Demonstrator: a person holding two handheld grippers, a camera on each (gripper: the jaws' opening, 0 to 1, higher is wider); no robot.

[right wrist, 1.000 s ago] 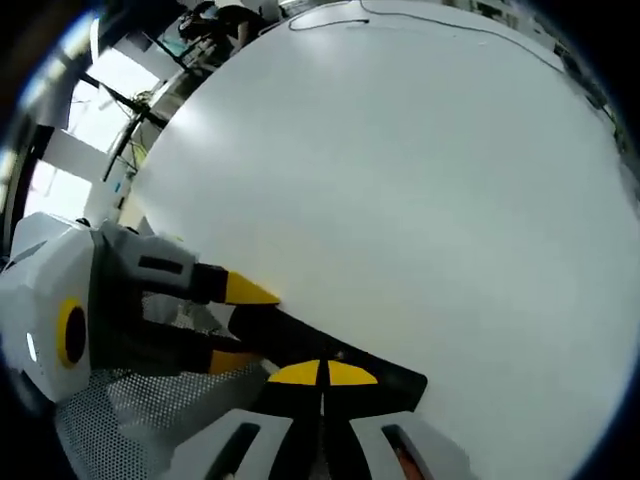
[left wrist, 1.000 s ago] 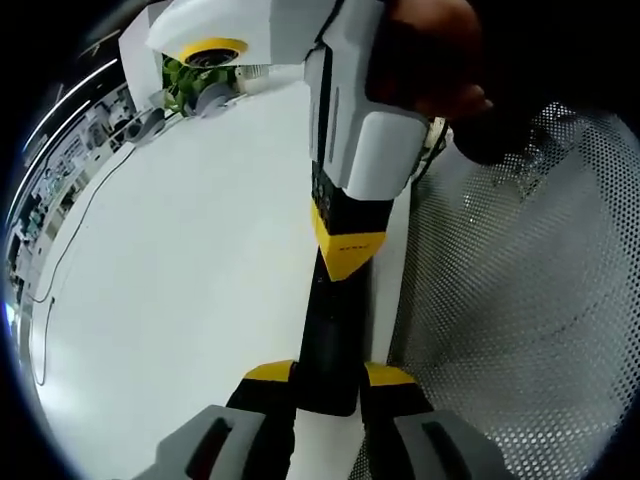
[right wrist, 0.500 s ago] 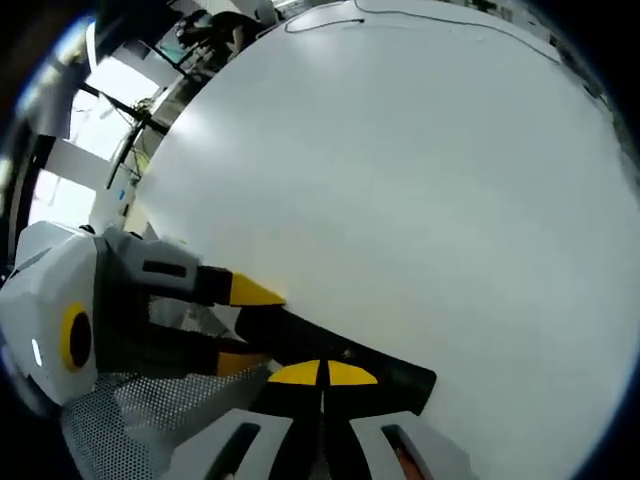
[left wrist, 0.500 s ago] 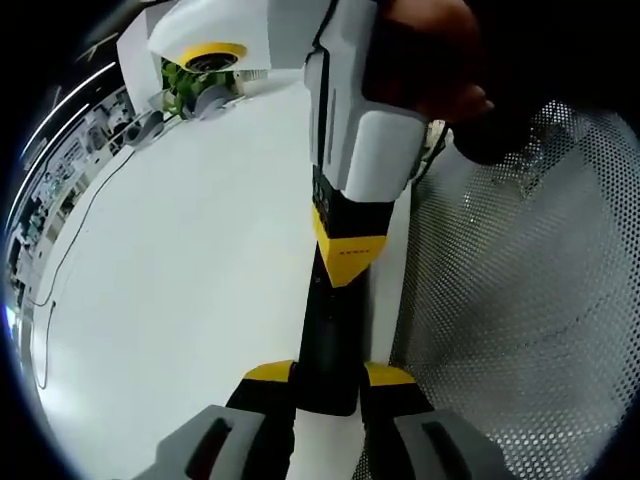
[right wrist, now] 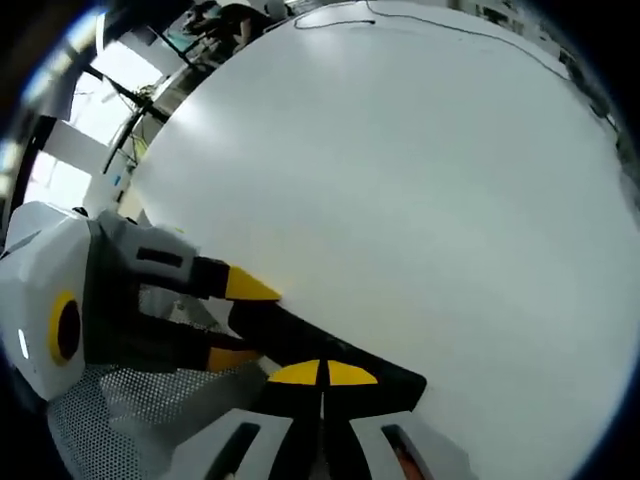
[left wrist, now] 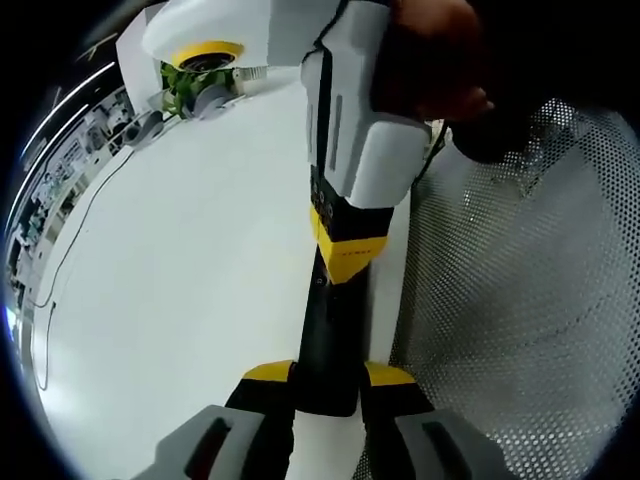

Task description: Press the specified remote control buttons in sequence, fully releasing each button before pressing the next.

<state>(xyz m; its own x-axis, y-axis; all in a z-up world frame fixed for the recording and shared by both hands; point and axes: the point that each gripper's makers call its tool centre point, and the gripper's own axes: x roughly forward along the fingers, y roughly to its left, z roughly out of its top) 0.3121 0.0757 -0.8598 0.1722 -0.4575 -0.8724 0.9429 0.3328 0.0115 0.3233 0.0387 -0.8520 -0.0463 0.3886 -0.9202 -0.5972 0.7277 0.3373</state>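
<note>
The remote control [left wrist: 328, 345], a black slab above the white worktop [left wrist: 180, 290], sits clamped in the left tongs [left wrist: 328, 375]. The right tongs [left wrist: 347, 250], clenched, press their tips on it. A perforated mesh surface [left wrist: 520, 300] lies rightward. The right gripper view adds a cable [right wrist: 420, 22] across the worktop.

Lighting is bright and even in both views. The smooth white tabletop [right wrist: 400, 180] is near overexposed, with a soft sheen toward 10 o'clock. Daylight enters through windows [right wrist: 75, 130] at 10 o'clock in the right gripper view. Fisheye bending is strong at the edges; focus is mostly sharp.
</note>
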